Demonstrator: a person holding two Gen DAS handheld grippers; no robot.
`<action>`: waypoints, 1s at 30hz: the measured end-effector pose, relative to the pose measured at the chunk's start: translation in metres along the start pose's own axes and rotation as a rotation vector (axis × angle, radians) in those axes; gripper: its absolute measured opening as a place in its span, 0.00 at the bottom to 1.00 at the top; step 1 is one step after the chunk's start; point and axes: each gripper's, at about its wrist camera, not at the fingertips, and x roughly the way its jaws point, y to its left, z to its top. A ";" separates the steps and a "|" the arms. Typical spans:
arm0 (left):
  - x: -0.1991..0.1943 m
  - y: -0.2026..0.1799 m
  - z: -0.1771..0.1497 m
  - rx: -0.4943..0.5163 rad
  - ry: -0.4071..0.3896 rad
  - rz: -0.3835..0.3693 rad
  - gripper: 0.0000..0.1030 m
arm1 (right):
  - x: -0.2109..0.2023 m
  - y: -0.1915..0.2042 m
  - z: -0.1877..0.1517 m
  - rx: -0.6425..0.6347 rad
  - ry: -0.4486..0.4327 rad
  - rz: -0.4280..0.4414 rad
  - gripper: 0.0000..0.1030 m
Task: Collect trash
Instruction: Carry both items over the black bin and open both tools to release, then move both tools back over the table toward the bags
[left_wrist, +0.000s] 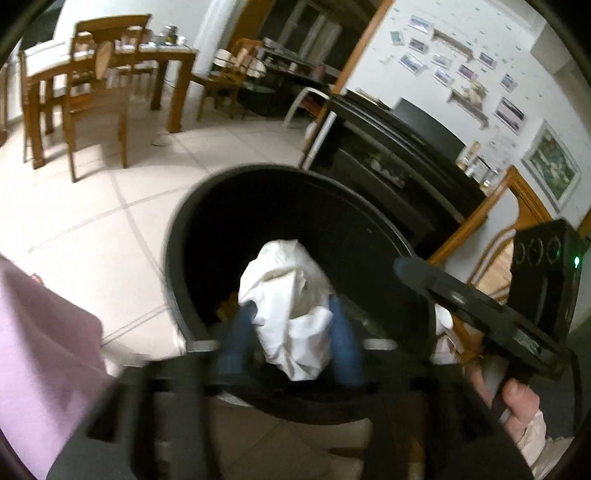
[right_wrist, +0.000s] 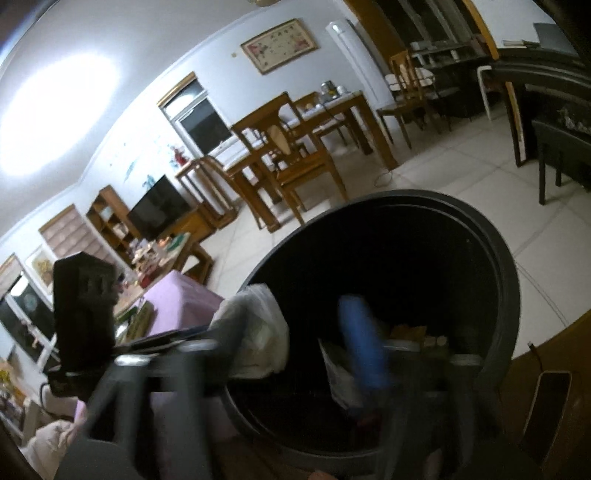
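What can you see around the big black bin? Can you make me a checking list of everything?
Surface: pale tiled floor; bare near the bin.
Job's things: round black plastic bin, open; crumpled white plastic bag over its mouth; brownish scraps deeper inside.
Clutter: flat dark phone-like slab on a brown surface beside the bin.
Grippers: left gripper jaws open, white bag between them, pads not pressing. Right gripper jaws open over the bin.
Cables: thin cord on the floor by the wooden dining table.
Surroundings: wooden chairs, lilac cloth, dark television.
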 end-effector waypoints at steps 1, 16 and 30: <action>-0.007 0.002 0.001 -0.005 -0.025 0.011 0.76 | -0.001 0.001 -0.001 -0.002 -0.006 0.001 0.69; -0.160 0.093 -0.037 -0.124 -0.267 0.278 0.83 | 0.052 0.124 -0.011 -0.194 0.064 0.147 0.74; -0.288 0.234 -0.134 -0.481 -0.370 0.657 0.87 | 0.195 0.377 -0.056 -0.435 0.346 0.479 0.95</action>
